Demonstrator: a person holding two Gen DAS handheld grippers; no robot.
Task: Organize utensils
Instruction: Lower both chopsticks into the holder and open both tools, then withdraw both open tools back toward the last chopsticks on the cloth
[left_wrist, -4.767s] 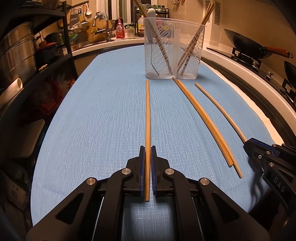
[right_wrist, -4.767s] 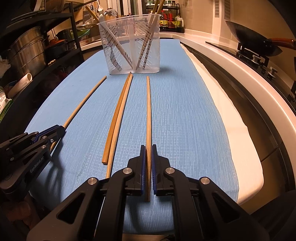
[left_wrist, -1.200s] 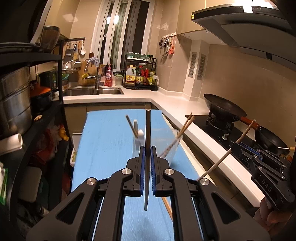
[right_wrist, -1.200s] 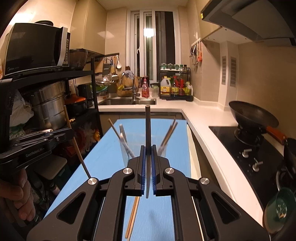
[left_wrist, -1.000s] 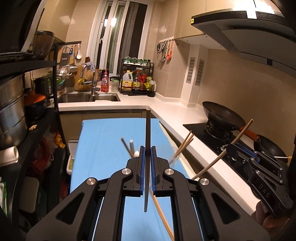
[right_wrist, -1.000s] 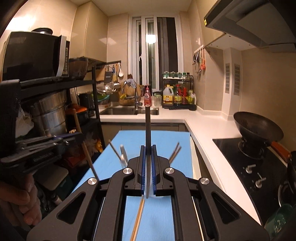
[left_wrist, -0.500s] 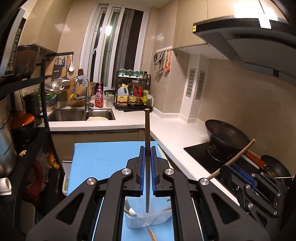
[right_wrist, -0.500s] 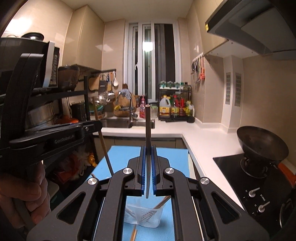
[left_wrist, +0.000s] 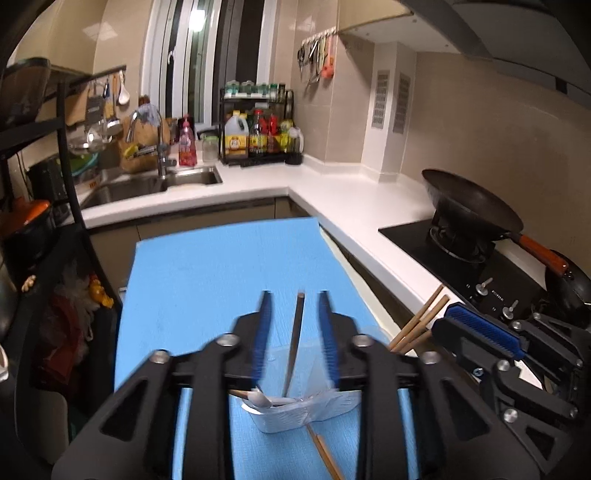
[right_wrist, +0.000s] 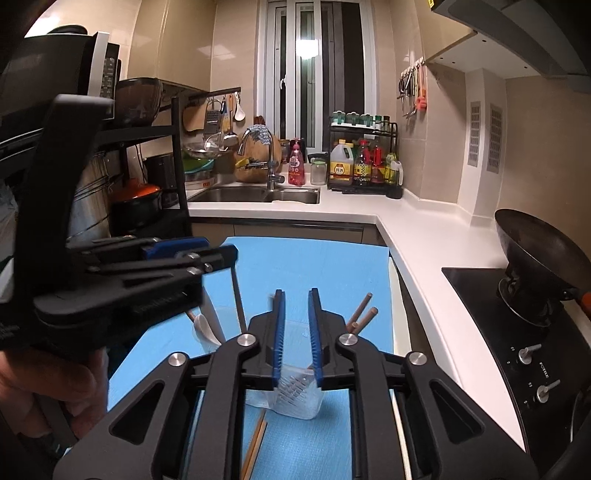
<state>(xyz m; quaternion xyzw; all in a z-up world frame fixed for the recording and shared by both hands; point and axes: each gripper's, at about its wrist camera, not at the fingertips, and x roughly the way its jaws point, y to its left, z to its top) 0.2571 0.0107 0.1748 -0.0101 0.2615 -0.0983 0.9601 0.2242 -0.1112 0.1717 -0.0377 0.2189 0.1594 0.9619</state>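
A clear plastic utensil holder (left_wrist: 295, 415) stands on the blue mat (left_wrist: 221, 277), straight below both grippers. My left gripper (left_wrist: 294, 306) is open; a wooden chopstick (left_wrist: 294, 343) stands free between its jaws, its lower end in the holder. A white spoon (left_wrist: 258, 398) lies in the holder's left half. My right gripper (right_wrist: 295, 299) is open and empty over the holder (right_wrist: 291, 391). Chopstick ends (right_wrist: 364, 308) stick out of the holder's right half. Two chopsticks (right_wrist: 255, 443) lie on the mat in front of the holder.
A white counter (left_wrist: 354, 206) runs along the right, with a black wok (left_wrist: 469, 210) on the stove. A sink (right_wrist: 255, 195) and bottle rack (right_wrist: 364, 162) are at the back. A dark shelf rack (right_wrist: 147, 147) with pots stands at the left.
Both grippers have opened and let go of their chopsticks, which have dropped into the holder. Both views have tilted further down over the holder.
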